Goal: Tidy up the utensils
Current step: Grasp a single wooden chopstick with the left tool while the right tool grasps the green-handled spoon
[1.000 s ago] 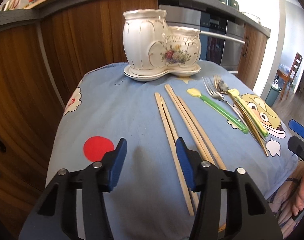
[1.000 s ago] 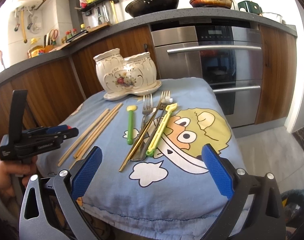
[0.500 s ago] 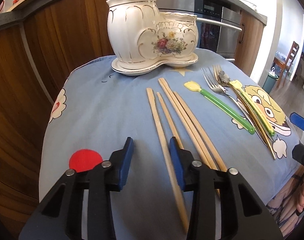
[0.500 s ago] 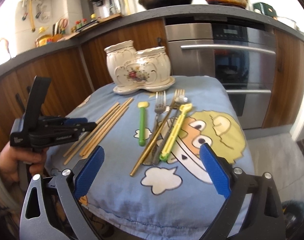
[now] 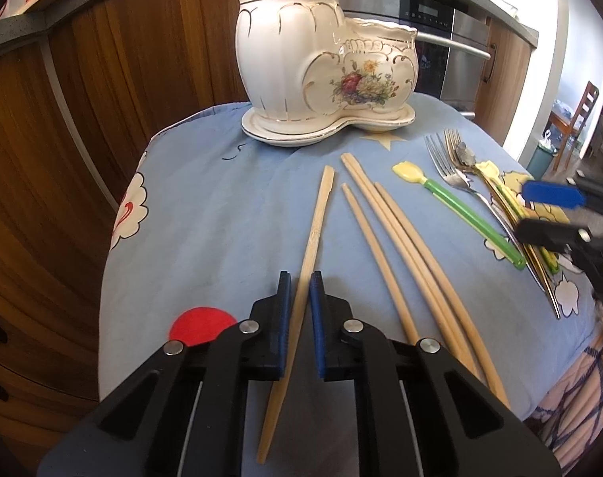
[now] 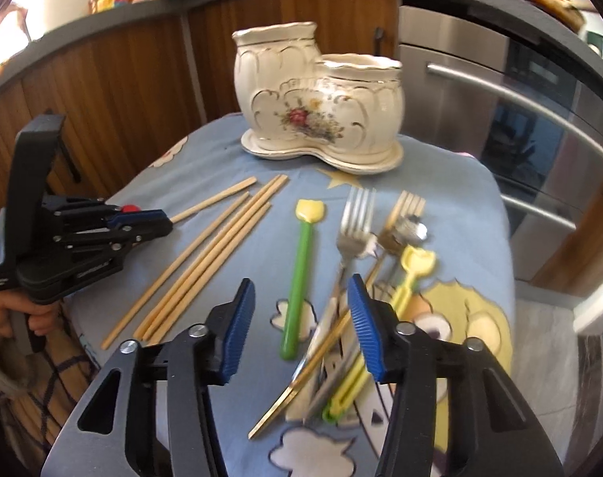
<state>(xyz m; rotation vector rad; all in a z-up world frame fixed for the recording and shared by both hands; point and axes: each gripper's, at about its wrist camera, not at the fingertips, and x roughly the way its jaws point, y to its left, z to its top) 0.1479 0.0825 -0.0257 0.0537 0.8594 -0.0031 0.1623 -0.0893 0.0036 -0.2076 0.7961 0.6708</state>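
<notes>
My left gripper [image 5: 299, 278] has just been closing and now clamps the flat bamboo chopstick [image 5: 315, 234], leftmost of the set, which lies on the blue cartoon cloth [image 5: 222, 214]. Three rounder chopsticks [image 5: 397, 234] lie just right of it, apart from it at the far ends. Ceramic two-pot holder [image 5: 325, 59] stands on its saucer at the far edge, both pots showing nothing above their rims. Wooden cabinets [image 5: 63, 119] behind, oven [image 6: 520, 119] to the right.

My right gripper [image 6: 301, 298] has just been closing too; its pads stand partly apart above the green-handled spoon [image 6: 299, 278] and the pile of forks [image 6: 353, 230], pressing on nothing. Yellow-handled utensil [image 6: 412, 274] lies under its right pad; view blurred.

Against a second ago: holder looms closer in the left view, and the right gripper now shows over the cutlery at that view's right edge.
</notes>
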